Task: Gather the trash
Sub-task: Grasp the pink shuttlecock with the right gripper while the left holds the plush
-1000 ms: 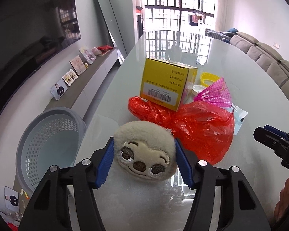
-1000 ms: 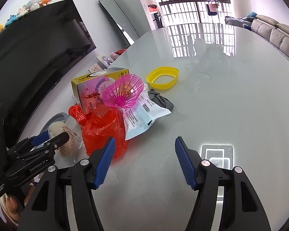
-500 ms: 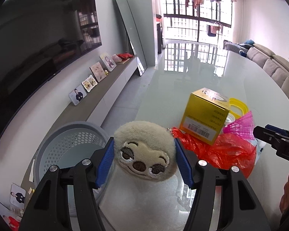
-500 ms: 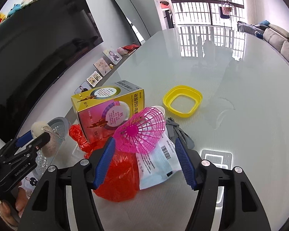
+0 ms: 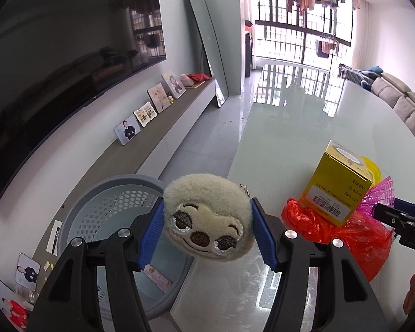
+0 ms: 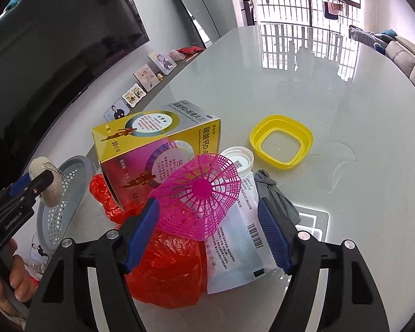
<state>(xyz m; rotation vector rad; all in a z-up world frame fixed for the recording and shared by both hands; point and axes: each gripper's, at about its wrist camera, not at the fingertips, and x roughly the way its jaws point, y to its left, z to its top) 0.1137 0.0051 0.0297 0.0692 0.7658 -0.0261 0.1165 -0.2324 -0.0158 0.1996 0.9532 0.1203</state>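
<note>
1. Above the table's (image 5: 290, 144) left edge, the left gripper (image 5: 207, 231) clamped a plush sloth head (image 5: 207, 218) between its blue pads, with the grey perforated basket (image 5: 108, 210) on the floor just below.
2. Over the trash pile, the right gripper (image 6: 207, 227) had just widened its jaws, gripping nothing; a pink mesh cone (image 6: 199, 193), red plastic bag (image 6: 168, 265), white packet (image 6: 235, 249) and yellow box (image 6: 157, 149) lay beneath.

Plush toy (image 5: 207, 218) now beside basket (image 5: 116, 215).
</note>
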